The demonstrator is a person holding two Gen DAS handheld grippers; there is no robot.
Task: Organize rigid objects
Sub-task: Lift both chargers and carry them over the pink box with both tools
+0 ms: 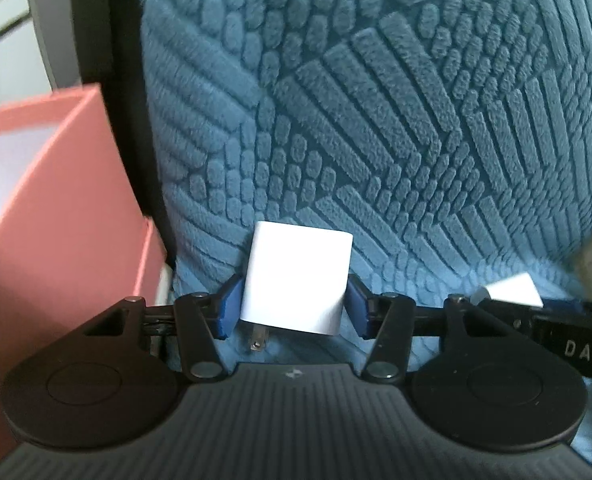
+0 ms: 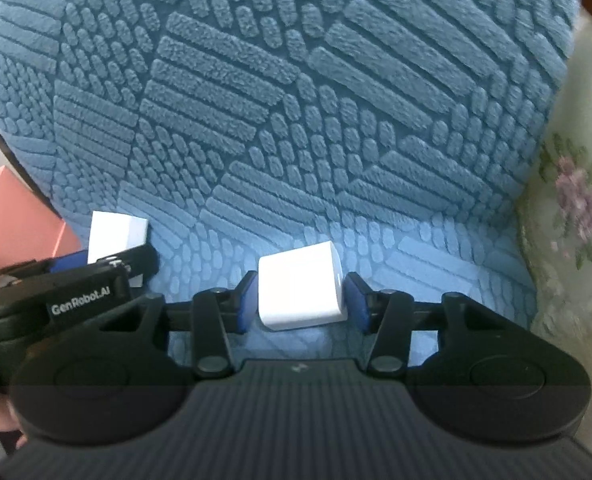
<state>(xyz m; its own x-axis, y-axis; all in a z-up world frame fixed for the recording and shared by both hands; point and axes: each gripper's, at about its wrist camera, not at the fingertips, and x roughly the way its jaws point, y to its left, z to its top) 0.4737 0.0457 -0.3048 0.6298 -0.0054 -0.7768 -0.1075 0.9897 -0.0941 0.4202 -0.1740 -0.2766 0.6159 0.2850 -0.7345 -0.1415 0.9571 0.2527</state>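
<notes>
Blue textured cushion fills both views, with a pink box (image 1: 56,184) at the left edge of the left view. Left gripper (image 1: 292,300) clamps a white plug adapter (image 1: 296,280), prongs pointing down; right gripper (image 2: 300,296) pinches a second white charger cube (image 2: 300,284) at lower centre. Both pieces sit low over the cushion, neither boxed yet, so the sorting looks barely begun. Grippers level, side by side, pointing at the cushion.
</notes>
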